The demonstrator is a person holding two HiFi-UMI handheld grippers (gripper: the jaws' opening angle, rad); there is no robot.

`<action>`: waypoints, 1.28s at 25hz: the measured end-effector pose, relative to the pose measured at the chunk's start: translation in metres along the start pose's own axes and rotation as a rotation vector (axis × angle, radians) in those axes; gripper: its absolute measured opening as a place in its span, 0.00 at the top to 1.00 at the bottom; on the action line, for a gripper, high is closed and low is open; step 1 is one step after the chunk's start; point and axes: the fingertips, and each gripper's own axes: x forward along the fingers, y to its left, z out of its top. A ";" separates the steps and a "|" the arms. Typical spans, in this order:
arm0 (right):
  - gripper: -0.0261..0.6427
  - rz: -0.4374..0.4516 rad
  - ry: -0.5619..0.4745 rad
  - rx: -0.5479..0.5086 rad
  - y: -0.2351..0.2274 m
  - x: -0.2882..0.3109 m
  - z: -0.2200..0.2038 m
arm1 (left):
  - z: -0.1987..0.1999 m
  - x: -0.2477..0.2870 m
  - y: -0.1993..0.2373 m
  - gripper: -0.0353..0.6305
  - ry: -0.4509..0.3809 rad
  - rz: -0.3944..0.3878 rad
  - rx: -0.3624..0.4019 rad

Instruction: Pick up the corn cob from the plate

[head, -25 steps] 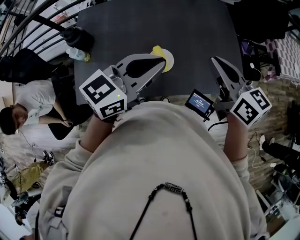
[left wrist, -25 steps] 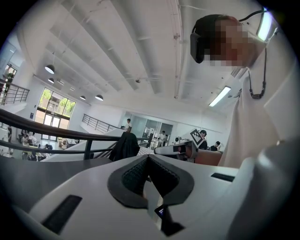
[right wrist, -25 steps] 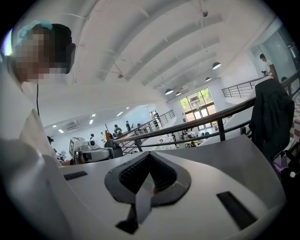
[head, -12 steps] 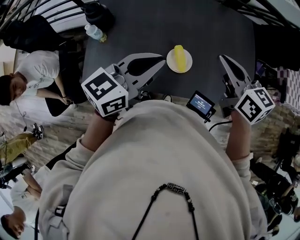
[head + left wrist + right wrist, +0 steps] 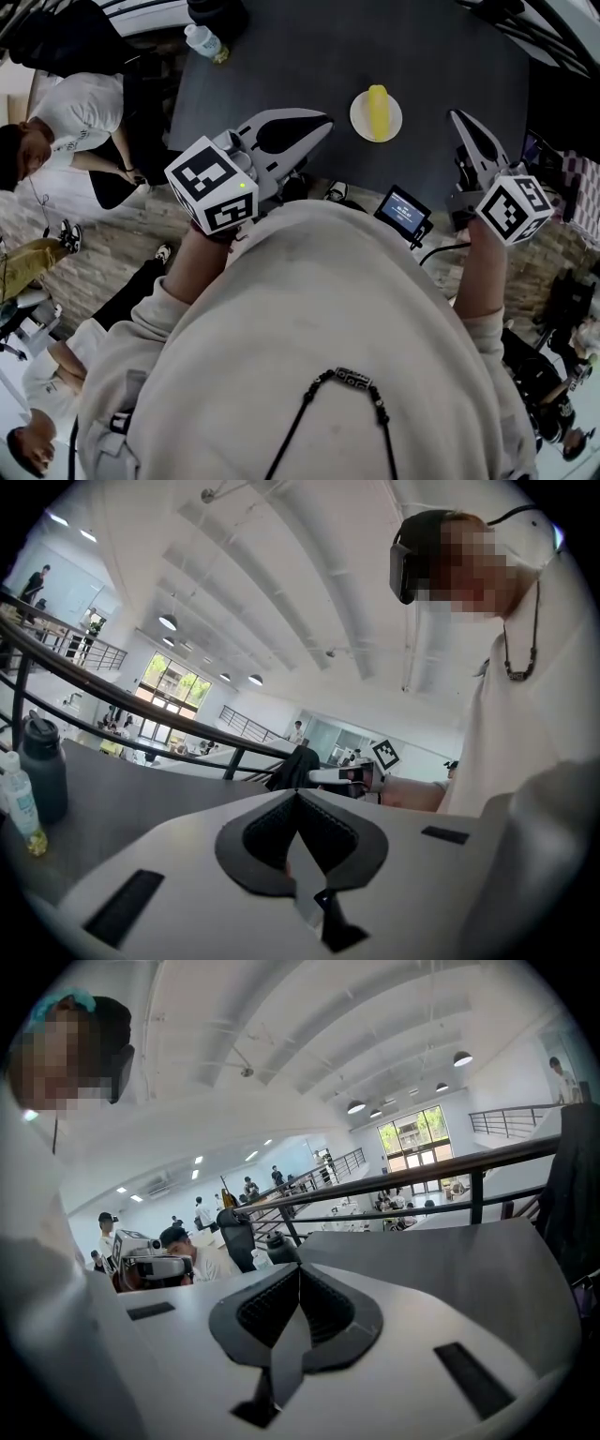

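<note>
On the dark grey table point(image 5: 281, 56), the stubby yellow corn cob point(image 5: 377, 110) lies on a small round white plate point(image 5: 359, 125) ahead, between the left gripper point(image 5: 326, 122) and right gripper point(image 5: 457, 116), both with jaws together and empty; it is likely light, stiff and roll-prone, best pinched mid-length.

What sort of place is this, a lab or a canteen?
Probably a large open indoor hall used as a workspace: a high ceiling with hanging lamps, long railings and an upper balcony, and people seated at tables.
</note>
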 end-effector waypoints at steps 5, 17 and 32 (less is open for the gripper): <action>0.94 -0.002 0.027 0.012 -0.008 0.008 -0.007 | -0.007 0.000 -0.002 0.95 0.005 -0.010 -0.014; 0.94 0.000 0.104 0.016 -0.021 0.028 -0.023 | -0.022 -0.007 0.002 0.95 -0.009 0.032 -0.070; 0.88 0.021 0.237 0.044 -0.047 0.053 -0.065 | -0.034 -0.021 -0.003 0.95 -0.042 0.118 -0.089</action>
